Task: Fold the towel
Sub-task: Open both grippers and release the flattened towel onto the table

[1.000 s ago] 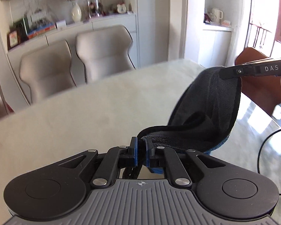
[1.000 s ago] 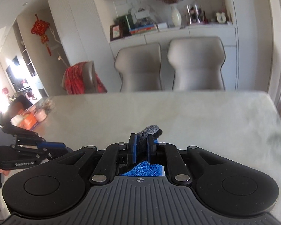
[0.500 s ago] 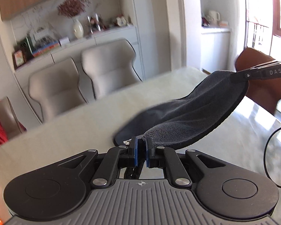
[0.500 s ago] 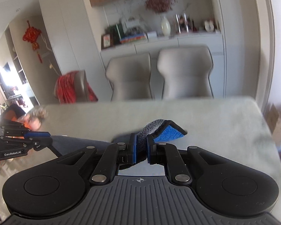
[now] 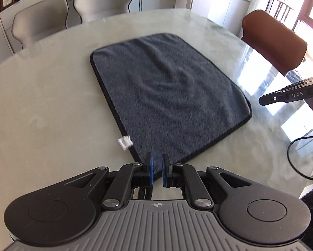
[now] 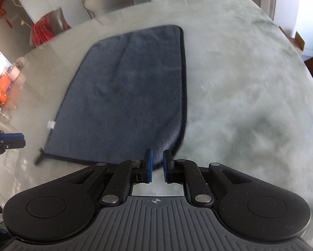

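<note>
A dark grey towel (image 5: 167,92) with black trim lies spread flat on the pale table (image 5: 41,104), a small white tag (image 5: 125,142) at its near left edge. My left gripper (image 5: 157,163) hovers at the towel's near left corner, jaws slightly apart with nothing between them. In the right wrist view the same towel (image 6: 127,96) lies flat, and my right gripper (image 6: 158,160) stands slightly open just above its near right corner, holding nothing. Each gripper shows at the edge of the other's view: the right one (image 5: 290,95), the left one (image 6: 8,140).
A brown chair back (image 5: 273,41) stands close at the table's right side. Two beige chairs (image 5: 70,10) line the far edge. A black cable (image 5: 298,156) loops off the table's right rim. A red-draped chair (image 6: 47,29) stands at the far left.
Both grippers held the towel lifted and shut on its corners; now the towel lies flat on the table and both grippers have let go and opened slightly, tilted downward.
</note>
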A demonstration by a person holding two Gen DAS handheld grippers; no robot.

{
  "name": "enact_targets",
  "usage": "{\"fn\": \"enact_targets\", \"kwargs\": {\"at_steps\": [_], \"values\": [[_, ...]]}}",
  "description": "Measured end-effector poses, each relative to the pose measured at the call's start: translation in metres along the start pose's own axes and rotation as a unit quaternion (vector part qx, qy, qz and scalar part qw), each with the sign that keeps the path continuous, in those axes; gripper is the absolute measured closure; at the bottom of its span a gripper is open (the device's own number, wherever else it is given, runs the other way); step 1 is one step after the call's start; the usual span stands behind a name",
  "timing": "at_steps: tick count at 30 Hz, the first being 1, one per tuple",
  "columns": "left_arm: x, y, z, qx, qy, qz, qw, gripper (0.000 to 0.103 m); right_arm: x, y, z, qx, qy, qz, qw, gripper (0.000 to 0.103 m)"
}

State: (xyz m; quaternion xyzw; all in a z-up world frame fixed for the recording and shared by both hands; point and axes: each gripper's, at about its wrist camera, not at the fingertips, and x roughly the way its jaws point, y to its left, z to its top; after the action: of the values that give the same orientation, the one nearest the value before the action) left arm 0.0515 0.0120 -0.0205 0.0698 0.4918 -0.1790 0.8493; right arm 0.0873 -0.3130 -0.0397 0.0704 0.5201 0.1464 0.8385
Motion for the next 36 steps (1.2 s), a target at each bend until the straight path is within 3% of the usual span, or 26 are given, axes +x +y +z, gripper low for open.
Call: {"fn": "enact_targets", "kwargs": {"at_steps": [2,7,10,15,20,25,33,36], "values": [[0.007,0.005,-0.004,-0.014,0.009,0.001,0.9999,0.096,0.003,-0.002,-0.006,0.004,0.006,-0.012,1.000,0.089],[0.023,0.015,-0.009,-0.045,0.022,0.012,0.9987,0.090,0.010,-0.002,-0.003,0.012,-0.008,-0.022,1.000,0.069],[0.032,0.015,-0.007,-0.065,0.023,0.019,0.9974,0.084,0.023,-0.006,0.003,0.010,-0.016,-0.055,0.998,0.069],[0.042,0.010,-0.006,-0.086,0.025,0.020,0.9957,0.071,0.034,-0.004,0.010,0.000,-0.018,-0.061,0.998,0.069],[0.049,0.009,-0.003,-0.096,0.031,0.024,0.9946,0.067,0.042,0.014,0.012,-0.064,-0.010,-0.099,0.993,0.068],[0.053,0.009,-0.004,-0.093,0.033,0.031,0.9947,0.062,0.042,0.024,0.007,-0.105,0.001,-0.148,0.983,0.058],[0.052,0.008,0.004,-0.080,0.024,0.031,0.9960,0.061,0.035,0.016,0.003,-0.085,0.022,-0.179,0.980,0.053],[0.050,0.009,0.011,-0.075,0.018,0.026,0.9967,0.061,0.031,0.016,0.011,-0.085,0.008,-0.145,0.986,0.053]]}}
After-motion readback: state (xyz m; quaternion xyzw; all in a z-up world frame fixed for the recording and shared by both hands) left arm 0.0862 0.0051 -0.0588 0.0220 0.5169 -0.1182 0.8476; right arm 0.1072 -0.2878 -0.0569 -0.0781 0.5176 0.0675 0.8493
